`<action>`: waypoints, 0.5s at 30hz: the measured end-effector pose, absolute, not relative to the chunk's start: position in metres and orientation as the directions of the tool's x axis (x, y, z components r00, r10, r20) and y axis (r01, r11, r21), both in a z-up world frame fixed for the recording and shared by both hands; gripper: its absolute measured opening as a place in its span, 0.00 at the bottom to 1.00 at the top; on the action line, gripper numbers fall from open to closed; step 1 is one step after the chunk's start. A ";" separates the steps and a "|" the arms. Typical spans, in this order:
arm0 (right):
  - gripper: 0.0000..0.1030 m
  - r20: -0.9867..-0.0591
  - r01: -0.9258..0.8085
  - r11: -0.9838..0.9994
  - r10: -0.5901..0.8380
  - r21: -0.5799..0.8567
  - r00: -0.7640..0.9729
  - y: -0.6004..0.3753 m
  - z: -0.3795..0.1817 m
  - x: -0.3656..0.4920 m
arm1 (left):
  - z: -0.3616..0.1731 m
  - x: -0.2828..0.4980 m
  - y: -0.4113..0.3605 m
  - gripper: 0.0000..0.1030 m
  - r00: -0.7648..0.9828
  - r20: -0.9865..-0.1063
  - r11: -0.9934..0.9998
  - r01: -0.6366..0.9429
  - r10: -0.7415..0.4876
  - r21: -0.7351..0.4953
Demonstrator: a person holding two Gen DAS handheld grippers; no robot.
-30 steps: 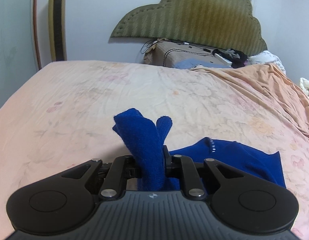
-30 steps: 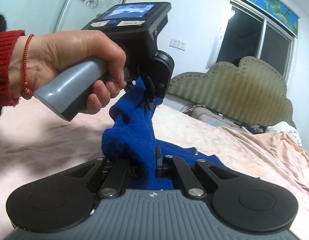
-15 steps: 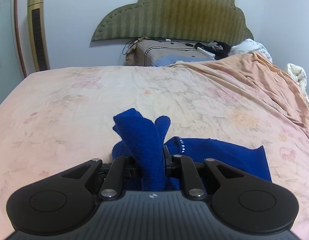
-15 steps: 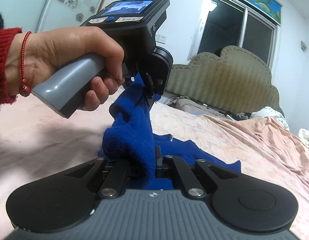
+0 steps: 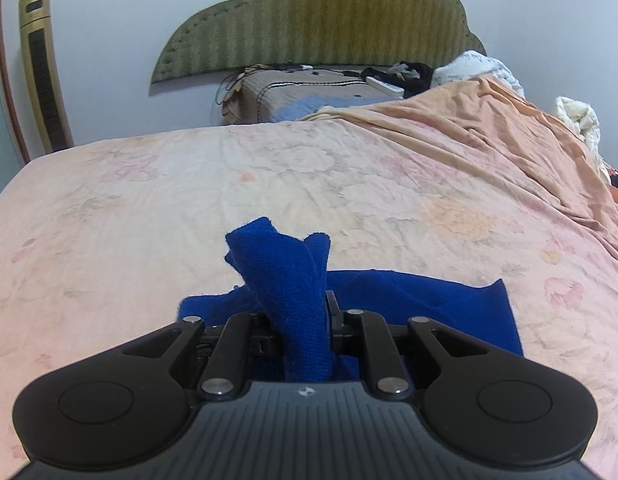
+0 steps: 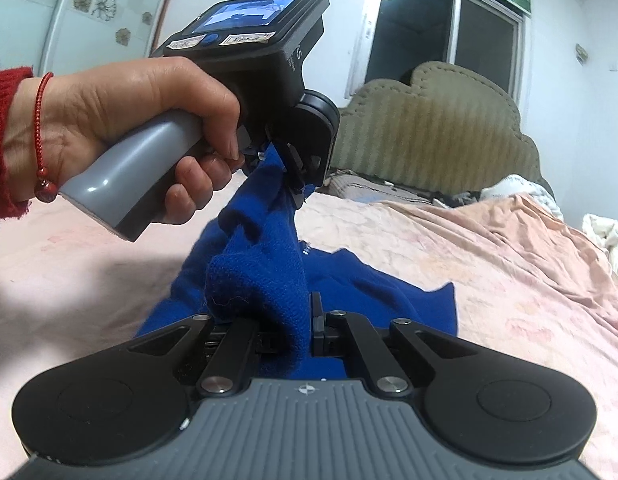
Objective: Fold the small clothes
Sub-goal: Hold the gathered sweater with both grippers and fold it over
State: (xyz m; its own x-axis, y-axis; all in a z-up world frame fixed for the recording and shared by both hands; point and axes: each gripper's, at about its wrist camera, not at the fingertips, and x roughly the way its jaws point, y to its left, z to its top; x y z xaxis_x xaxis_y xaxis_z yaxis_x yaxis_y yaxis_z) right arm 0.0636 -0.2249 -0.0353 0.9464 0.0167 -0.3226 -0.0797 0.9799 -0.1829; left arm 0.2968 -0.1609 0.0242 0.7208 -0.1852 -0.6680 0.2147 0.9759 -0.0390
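Here, left gripper (image 5: 305,320) and right gripper (image 6: 297,328) each clamped on blue knit (image 6: 269,272); rest trails toward two o'clock on bed (image 5: 349,184).

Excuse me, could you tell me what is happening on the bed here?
A person is folding a small blue garment on a bed, with a handheld gripper in each hand. The left gripper and the right gripper are each clamped on a bunched part of it, holding that edge up, while the rest lies on the pink sheet. The fold is not laid down yet.
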 end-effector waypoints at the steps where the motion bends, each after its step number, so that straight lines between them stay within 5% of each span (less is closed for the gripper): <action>1: 0.04 -0.325 -0.075 0.981 0.013 -0.177 0.946 -0.228 -0.036 0.064 | 0.023 0.298 -0.166 0.14 0.717 -0.671 0.975 0.219 -0.188 -0.039; 15: 0.04 -0.366 -0.010 0.997 -0.021 -0.083 0.930 -0.264 -0.047 0.070 | 0.002 0.315 -0.220 0.14 0.682 -0.705 0.962 0.272 -0.194 -0.002</action>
